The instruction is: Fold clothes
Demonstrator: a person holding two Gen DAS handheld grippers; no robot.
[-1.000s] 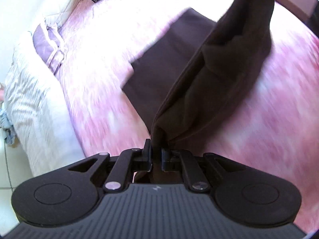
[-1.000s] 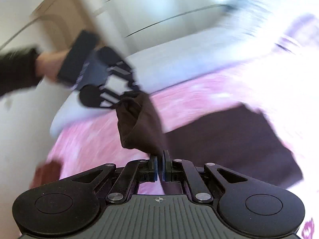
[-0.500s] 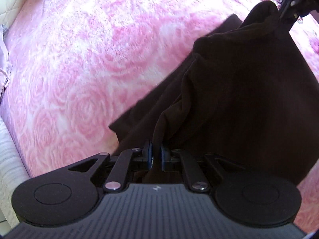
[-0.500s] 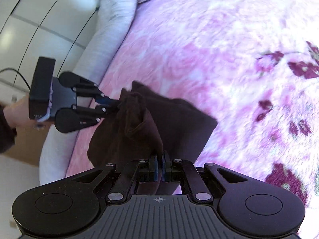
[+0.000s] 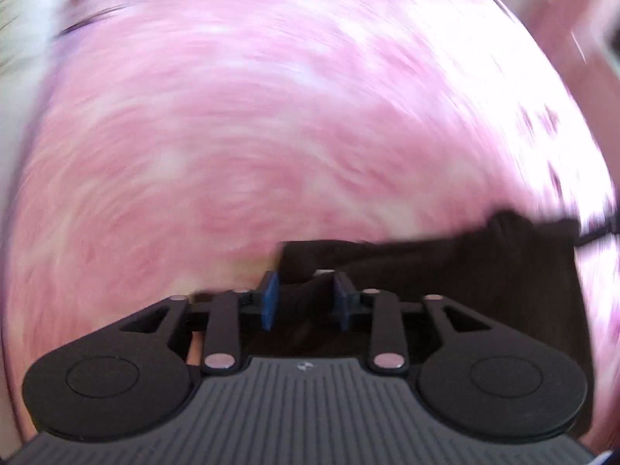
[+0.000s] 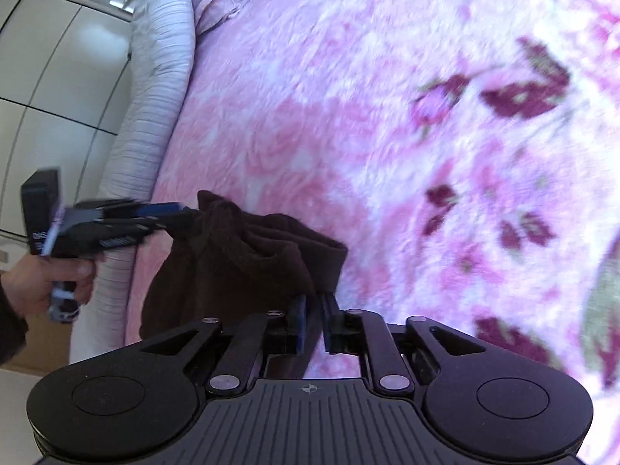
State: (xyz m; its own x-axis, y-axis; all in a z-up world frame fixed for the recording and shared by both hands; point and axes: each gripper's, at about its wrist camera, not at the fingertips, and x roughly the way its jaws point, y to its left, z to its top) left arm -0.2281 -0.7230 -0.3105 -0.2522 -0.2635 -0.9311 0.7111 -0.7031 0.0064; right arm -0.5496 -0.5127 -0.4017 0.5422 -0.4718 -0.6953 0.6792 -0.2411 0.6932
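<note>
Garment (image 6: 248,259), dark brown, lies bunched and folded on pink blanket (image 6: 348,116).

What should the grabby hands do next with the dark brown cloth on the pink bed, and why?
Probably pull both grippers back from the dark brown cloth. The left gripper and the right gripper both show open jaws, and the cloth lies bunched on the pink blanket, so it looks let go. Backing off would show whether the fold lies flat.

Bright daylight, heavy motion blur, fisheye edge distortion
</note>
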